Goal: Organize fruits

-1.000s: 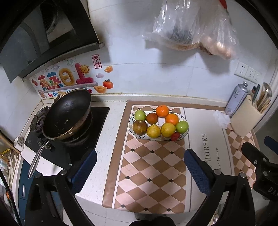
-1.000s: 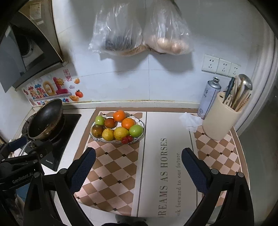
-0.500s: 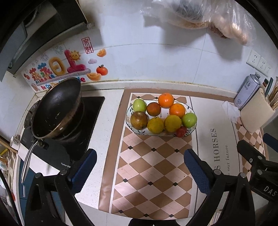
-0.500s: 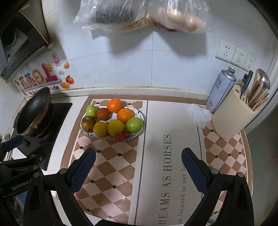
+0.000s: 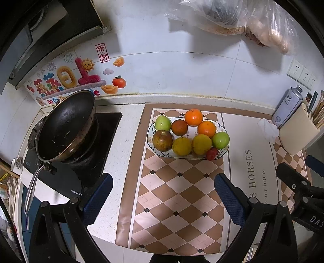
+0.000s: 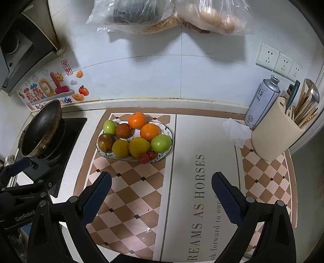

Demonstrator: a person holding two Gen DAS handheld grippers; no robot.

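We are holding the left gripper (image 5: 163,194) and right gripper (image 6: 161,192) above the mat (image 5: 182,192), jaws spread, empty. The fruits (image 5: 188,133) are sitting in the bowl (image 5: 183,156) ahead.

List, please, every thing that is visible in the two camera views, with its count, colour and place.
plate: one, white patterned, on the mat
oranges: two, orange, plate's back
green apples: two, green, plate's two ends
yellow fruits: two, plate's front
dark fruits: two, brownish, plate's left part
cherry tomatoes: two, red, front rim
mat: one, brown checked, counter
wok: one, black, stove
utensil holder: one, cream, right
spray can: one, silver, behind holder
tissue: one, white, beside can
bags: two, clear, wall
left gripper: open
right gripper: open
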